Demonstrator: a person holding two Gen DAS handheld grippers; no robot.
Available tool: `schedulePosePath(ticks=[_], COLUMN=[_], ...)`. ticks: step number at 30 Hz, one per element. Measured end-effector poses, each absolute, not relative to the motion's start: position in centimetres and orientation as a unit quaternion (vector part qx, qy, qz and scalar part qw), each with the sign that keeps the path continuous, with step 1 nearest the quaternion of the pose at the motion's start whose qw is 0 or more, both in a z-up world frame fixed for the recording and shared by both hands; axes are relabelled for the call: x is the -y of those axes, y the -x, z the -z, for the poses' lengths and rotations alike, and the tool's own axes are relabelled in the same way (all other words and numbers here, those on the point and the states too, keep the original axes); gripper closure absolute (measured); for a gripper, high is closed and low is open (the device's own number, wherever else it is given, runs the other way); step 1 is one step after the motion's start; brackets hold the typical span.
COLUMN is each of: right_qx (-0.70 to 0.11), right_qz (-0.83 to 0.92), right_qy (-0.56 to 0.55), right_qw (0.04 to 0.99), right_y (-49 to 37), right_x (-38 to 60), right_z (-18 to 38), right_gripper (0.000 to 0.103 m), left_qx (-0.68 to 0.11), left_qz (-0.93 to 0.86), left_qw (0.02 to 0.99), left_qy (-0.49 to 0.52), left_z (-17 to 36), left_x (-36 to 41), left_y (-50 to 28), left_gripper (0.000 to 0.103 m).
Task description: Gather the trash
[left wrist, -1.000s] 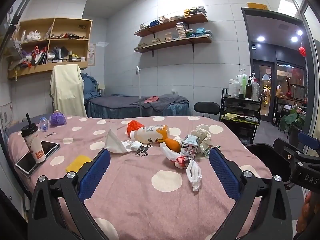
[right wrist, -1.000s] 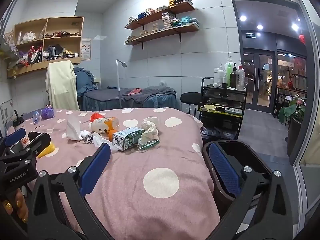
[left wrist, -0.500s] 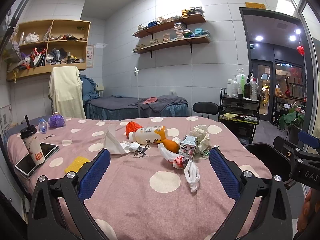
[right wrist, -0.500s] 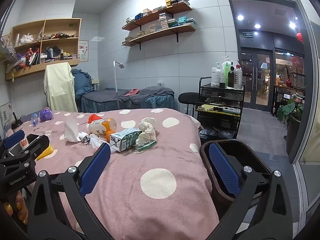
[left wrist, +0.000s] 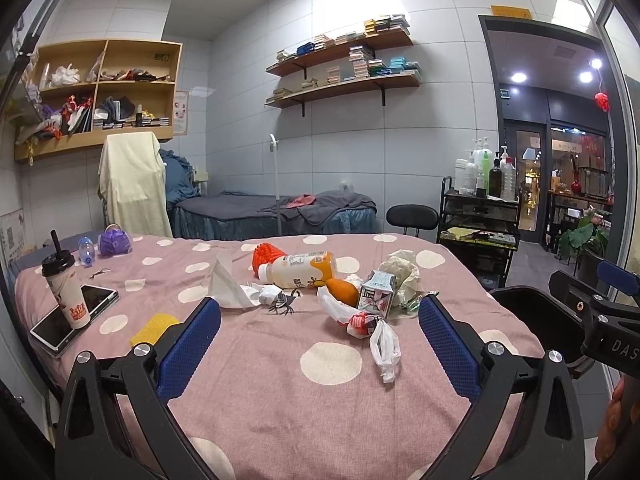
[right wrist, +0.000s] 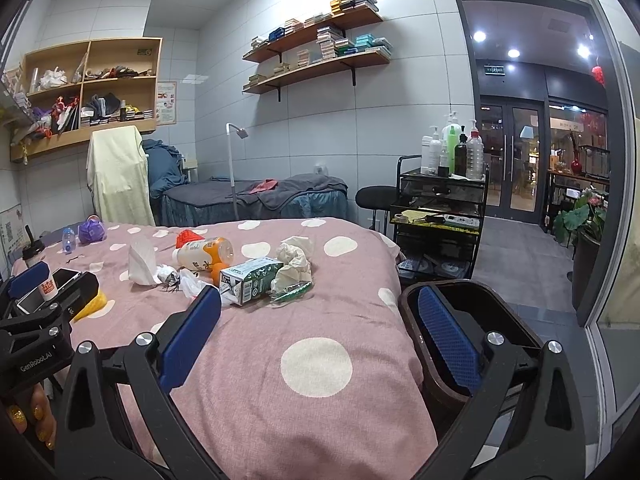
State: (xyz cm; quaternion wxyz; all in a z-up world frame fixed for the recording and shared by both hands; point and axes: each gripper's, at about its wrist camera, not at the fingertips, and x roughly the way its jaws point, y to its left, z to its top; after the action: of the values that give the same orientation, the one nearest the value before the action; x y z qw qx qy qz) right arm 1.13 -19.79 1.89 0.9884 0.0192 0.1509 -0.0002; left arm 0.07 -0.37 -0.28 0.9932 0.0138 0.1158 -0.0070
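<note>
Left wrist view: the left gripper [left wrist: 319, 322] hovers over the near part of a pink polka-dot bed [left wrist: 328, 404], its jaws spread wide with nothing between them. The trash lies in a loose cluster at mid-bed, beyond the jaws. A juice bottle [left wrist: 298, 270] lies on its side, a red ball [left wrist: 265, 255] touching its left end. Just near of it sits an orange [left wrist: 345, 291], and right of that a small milk carton [left wrist: 376, 294] stands upright, with crumpled paper [left wrist: 402, 274] behind it. A white plastic bag [left wrist: 384, 344] and a red-and-white wrapper [left wrist: 360, 323] lie nearest. A tissue [left wrist: 230, 288] stands left of the bottle, a small crumpled wrapper [left wrist: 270, 294] beside it. At far left a lidded cup [left wrist: 66, 290] rests on a tablet [left wrist: 74, 316], with a yellow cloth [left wrist: 154, 328] near them. The right gripper [left wrist: 600, 316] shows at the right edge, beside a dark bin [left wrist: 532, 308] standing off the bed's right side.

Right wrist view: the right gripper [right wrist: 319, 322] also hangs with its jaws wide apart and empty, one finger over the bed [right wrist: 312, 364], the other over the bin [right wrist: 408, 300], which stands just beside the bed's right edge. The carton [right wrist: 250, 280], paper [right wrist: 294, 262], bottle [right wrist: 204, 254] and tissue [right wrist: 142, 262] lie at mid-bed, left of and beyond the jaws. The left gripper [right wrist: 44, 312] and the hand [right wrist: 30, 412] holding it appear at the left edge.
</note>
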Motion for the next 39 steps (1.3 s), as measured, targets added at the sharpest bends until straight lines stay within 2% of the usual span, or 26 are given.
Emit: schedulePosePath(ticks=[39], right_qx=[-0.151], right_qz=[-0.002], right_qy=[-0.017], right_qw=[0.988], right_y=[-1.19], right_x=[19.48], right_z=[-2.29], right_gripper=[0.006], left_qx=[-0.117], left_qz=[0.005], left_qw=[0.993], left_qy=[-0.018], left_z=[0.52], left_x=[0.46], left_y=[-0.11], left_gripper=[0.006])
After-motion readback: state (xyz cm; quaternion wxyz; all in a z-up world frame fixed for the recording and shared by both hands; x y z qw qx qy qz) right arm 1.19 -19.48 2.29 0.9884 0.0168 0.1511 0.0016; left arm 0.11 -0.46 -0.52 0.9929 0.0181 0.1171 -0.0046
